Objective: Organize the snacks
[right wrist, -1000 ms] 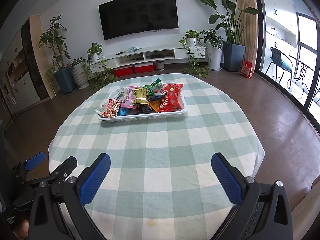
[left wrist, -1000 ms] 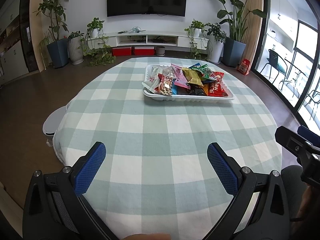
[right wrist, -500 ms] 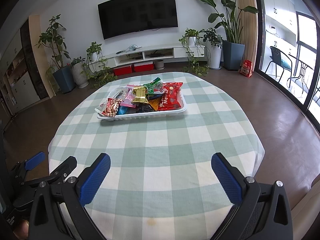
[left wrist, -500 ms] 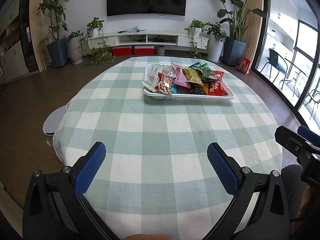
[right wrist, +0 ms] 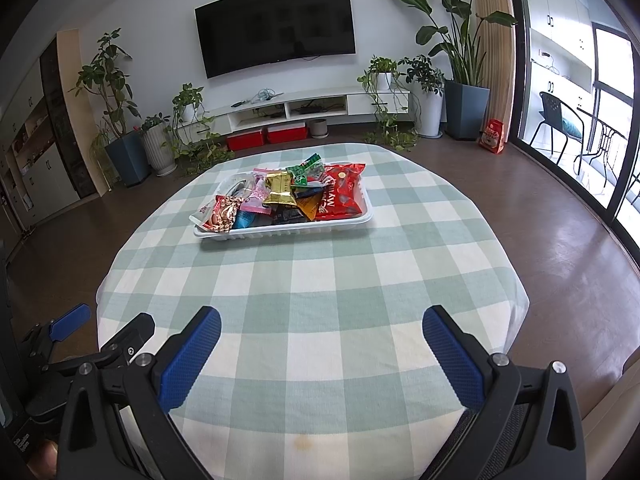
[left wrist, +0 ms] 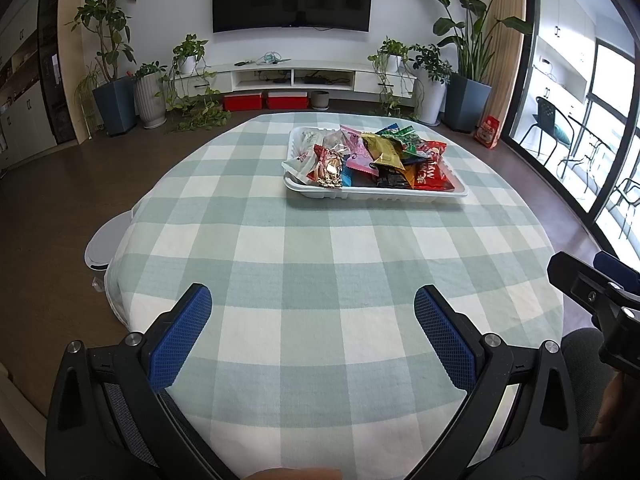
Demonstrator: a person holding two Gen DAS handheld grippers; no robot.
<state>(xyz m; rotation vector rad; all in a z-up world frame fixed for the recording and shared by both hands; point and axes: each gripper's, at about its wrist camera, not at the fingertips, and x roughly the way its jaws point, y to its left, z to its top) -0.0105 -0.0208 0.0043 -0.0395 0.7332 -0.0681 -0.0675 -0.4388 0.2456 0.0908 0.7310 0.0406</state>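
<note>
I am holding both grippers low over the near edge of the table point(left wrist: 320, 240), and neither is carrying anything: the left gripper point(left wrist: 312, 320) has its jaws spread wide over bare checked cloth, and the right gripper point(right wrist: 320, 340) is sitting with its jaws just as far apart. The snacks point(left wrist: 372, 156) are all lying in a heap inside the white tray point(left wrist: 376, 196), which is resting on the far half of the table, well apart from both sets of jaws. I am making out a big red bag point(right wrist: 340, 194) along the tray's right side, a gold packet point(right wrist: 282, 190) on top of the pile, a green one point(right wrist: 306, 170) behind it and a small red-and-gold wrapper point(left wrist: 328, 162) hanging over the left end — the rest is too jumbled to name. Nothing is lying loose on the cloth in either view. Judging by that, the gathering part looks finished, or else the sorting has not started; I am not seeing any second container or sorted groups, so I cannot say which. If sorting is the aim, everything is left to do — starting with a reach forward to the tray.
</note>
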